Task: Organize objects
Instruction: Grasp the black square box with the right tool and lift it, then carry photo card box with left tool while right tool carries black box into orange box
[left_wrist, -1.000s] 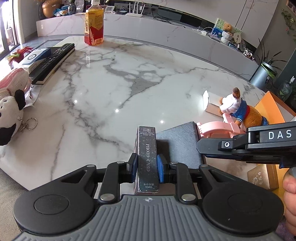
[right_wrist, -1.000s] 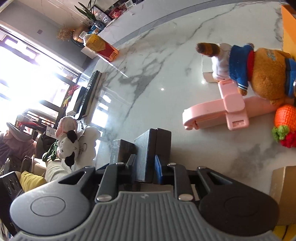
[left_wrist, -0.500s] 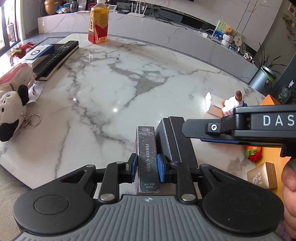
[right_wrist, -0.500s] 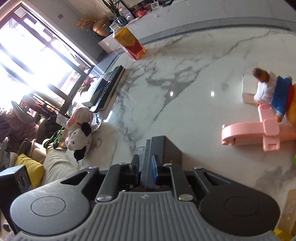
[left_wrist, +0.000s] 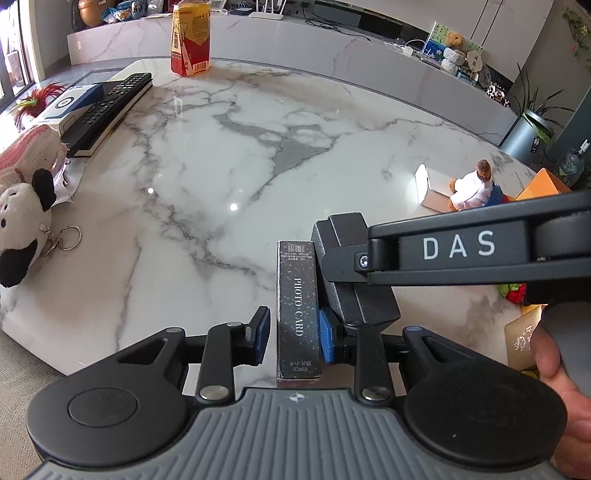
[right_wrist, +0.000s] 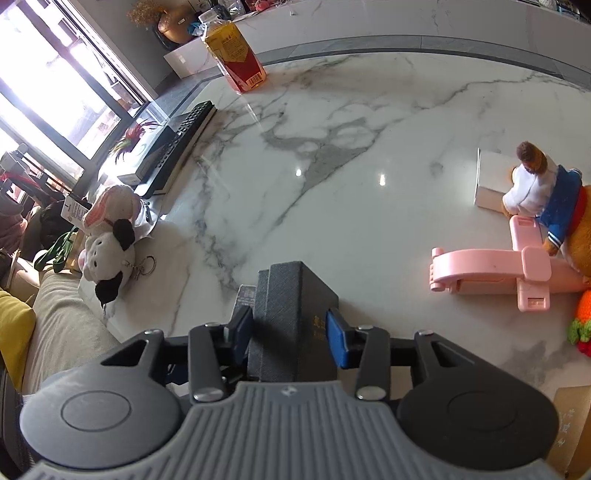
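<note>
A black "PHOTO CARD" box (left_wrist: 298, 310) stands on edge near the front of the marble table (left_wrist: 221, 155), between the pads of my left gripper (left_wrist: 291, 332). The jaws have parted and a gap shows on the left side. A dark grey textured box (left_wrist: 351, 266) stands right beside it on its right. My right gripper (right_wrist: 290, 336) straddles that grey box (right_wrist: 295, 314); its jaws stand slightly apart from the box's sides. The right gripper's body (left_wrist: 461, 254) crosses the left wrist view.
At the left lie a panda plush (left_wrist: 22, 221) with key ring, a remote (left_wrist: 107, 107) on a blue-white box and a drink bottle (left_wrist: 190, 37). At the right are a pink stand (right_wrist: 498, 266), a bear plush (right_wrist: 543, 192), a white box (right_wrist: 491, 177), and a gold box (left_wrist: 522, 336).
Both grippers have opened: the left let go of the photo card box, the right let go of the grey box. The two boxes now stand side by side.
</note>
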